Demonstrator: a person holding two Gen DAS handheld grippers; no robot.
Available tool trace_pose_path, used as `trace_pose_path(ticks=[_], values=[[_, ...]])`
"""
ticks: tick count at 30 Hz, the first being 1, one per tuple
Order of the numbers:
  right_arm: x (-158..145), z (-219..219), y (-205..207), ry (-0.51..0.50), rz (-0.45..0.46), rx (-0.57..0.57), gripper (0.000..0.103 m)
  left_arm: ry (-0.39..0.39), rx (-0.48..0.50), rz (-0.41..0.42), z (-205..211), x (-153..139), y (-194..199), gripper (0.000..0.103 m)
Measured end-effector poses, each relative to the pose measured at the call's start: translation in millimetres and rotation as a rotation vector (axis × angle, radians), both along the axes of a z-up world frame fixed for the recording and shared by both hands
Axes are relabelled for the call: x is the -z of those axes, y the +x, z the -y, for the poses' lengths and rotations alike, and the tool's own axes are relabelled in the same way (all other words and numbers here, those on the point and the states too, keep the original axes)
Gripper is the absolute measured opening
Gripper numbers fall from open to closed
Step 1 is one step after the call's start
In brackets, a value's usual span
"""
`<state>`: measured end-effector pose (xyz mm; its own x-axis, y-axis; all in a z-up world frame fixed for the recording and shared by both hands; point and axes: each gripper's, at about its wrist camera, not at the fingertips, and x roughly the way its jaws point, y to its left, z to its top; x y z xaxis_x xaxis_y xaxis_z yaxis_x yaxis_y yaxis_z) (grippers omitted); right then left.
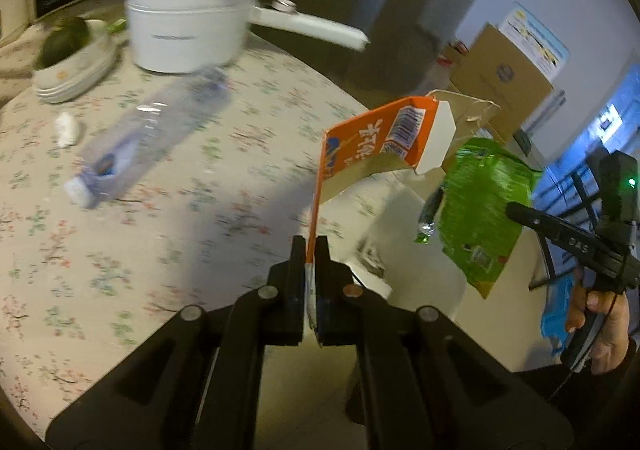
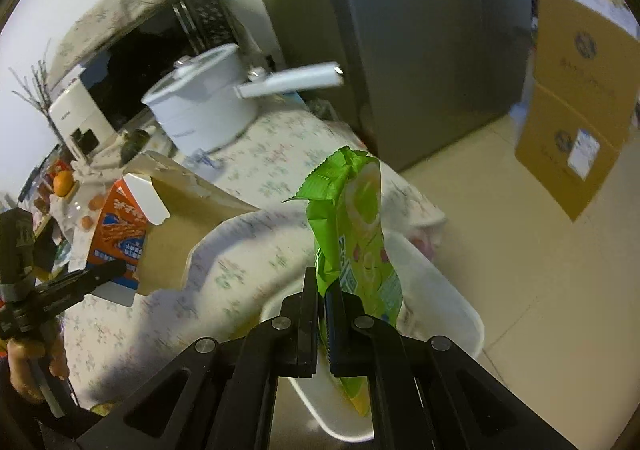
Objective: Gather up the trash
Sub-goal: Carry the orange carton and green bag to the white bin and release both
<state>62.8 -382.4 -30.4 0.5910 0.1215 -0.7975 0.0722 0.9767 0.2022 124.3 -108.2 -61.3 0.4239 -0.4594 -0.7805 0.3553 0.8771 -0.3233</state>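
Note:
My left gripper [image 1: 311,246] is shut on the edge of an opened orange snack carton [image 1: 372,138] and holds it above the edge of the floral-cloth table [image 1: 168,250]. The carton also shows in the right wrist view [image 2: 120,234]. My right gripper [image 2: 322,282] is shut on a green snack wrapper [image 2: 352,226], held upright above a white bin [image 2: 444,298] beside the table. The wrapper also shows in the left wrist view [image 1: 484,210]. An empty clear plastic bottle [image 1: 148,134] and a small crumpled white scrap [image 1: 66,128] lie on the table.
A white electric pot [image 1: 188,14] with a long handle stands at the back of the table, next to stacked bowls [image 1: 70,58]. Cardboard boxes [image 2: 576,98] stand on the floor by the wall. A grey fridge [image 2: 400,30] is behind the table.

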Motion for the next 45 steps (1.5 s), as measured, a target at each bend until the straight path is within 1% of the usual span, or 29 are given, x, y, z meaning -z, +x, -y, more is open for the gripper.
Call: trace_pose_path(ticks=[2, 6, 12, 14, 15, 16, 17, 18, 19, 20, 23, 29, 31, 32, 33, 34, 36, 38, 41, 43, 45], values=[[8, 8, -2, 0.015, -0.026, 0.007, 0.004, 0.007, 0.024, -0.009, 14, 4, -2, 0.004], [19, 17, -6, 0.007, -0.059, 0.012, 0.004, 0.024, 0.06, -0.023, 35, 11, -5, 0.005], [38, 38, -7, 0.056, -0.107, 0.056, 0.006, 0.022, 0.087, -0.061, 58, 21, -7, 0.005], [41, 44, -9, 0.067, -0.117, 0.071, 0.015, 0.03, 0.098, -0.067, 66, 23, -7, 0.005], [40, 45, -9, 0.07, -0.115, 0.074, 0.017, 0.033, 0.102, -0.071, 70, 24, -7, 0.005], [39, 48, -10, 0.072, -0.111, 0.079, 0.022, 0.033, 0.105, -0.074, 73, 25, -7, 0.005], [38, 51, -13, 0.073, -0.103, 0.087, 0.03, 0.034, 0.105, -0.078, 75, 26, -8, 0.005], [37, 54, -16, 0.072, -0.095, 0.096, 0.034, 0.038, 0.106, -0.084, 78, 27, -7, 0.005], [35, 56, -18, 0.07, -0.09, 0.102, 0.042, 0.04, 0.107, -0.089, 79, 28, -8, 0.005], [34, 59, -20, 0.068, -0.082, 0.112, 0.046, 0.037, 0.108, -0.101, 82, 31, -8, 0.004], [32, 65, -23, 0.072, -0.078, 0.13, 0.046, 0.038, 0.118, -0.129, 91, 36, -11, 0.005], [31, 77, -27, 0.078, -0.081, 0.157, 0.048, 0.067, 0.156, -0.154, 109, 48, -16, 0.005], [32, 79, -29, 0.076, -0.083, 0.161, 0.048, 0.072, 0.168, -0.157, 112, 50, -16, 0.01], [32, 79, -30, 0.074, -0.083, 0.161, 0.048, 0.076, 0.168, -0.152, 113, 51, -16, 0.018], [32, 80, -30, 0.073, -0.083, 0.162, 0.048, 0.078, 0.166, -0.148, 113, 50, -17, 0.029], [32, 80, -30, 0.072, -0.083, 0.162, 0.048, 0.083, 0.162, -0.143, 112, 49, -17, 0.034], [32, 80, -31, 0.073, -0.082, 0.162, 0.049, 0.083, 0.153, -0.132, 108, 46, -15, 0.055], [31, 81, -31, 0.073, -0.08, 0.166, 0.054, 0.072, 0.145, -0.131, 104, 43, -12, 0.066], [30, 81, -31, 0.073, -0.078, 0.164, 0.057, 0.072, 0.138, -0.119, 99, 37, -8, 0.075], [30, 80, -31, 0.07, -0.077, 0.163, 0.058, 0.088, 0.136, -0.104, 95, 34, -6, 0.078], [29, 78, -30, 0.065, -0.077, 0.161, 0.06, 0.11, 0.133, -0.092, 90, 31, -6, 0.085]])
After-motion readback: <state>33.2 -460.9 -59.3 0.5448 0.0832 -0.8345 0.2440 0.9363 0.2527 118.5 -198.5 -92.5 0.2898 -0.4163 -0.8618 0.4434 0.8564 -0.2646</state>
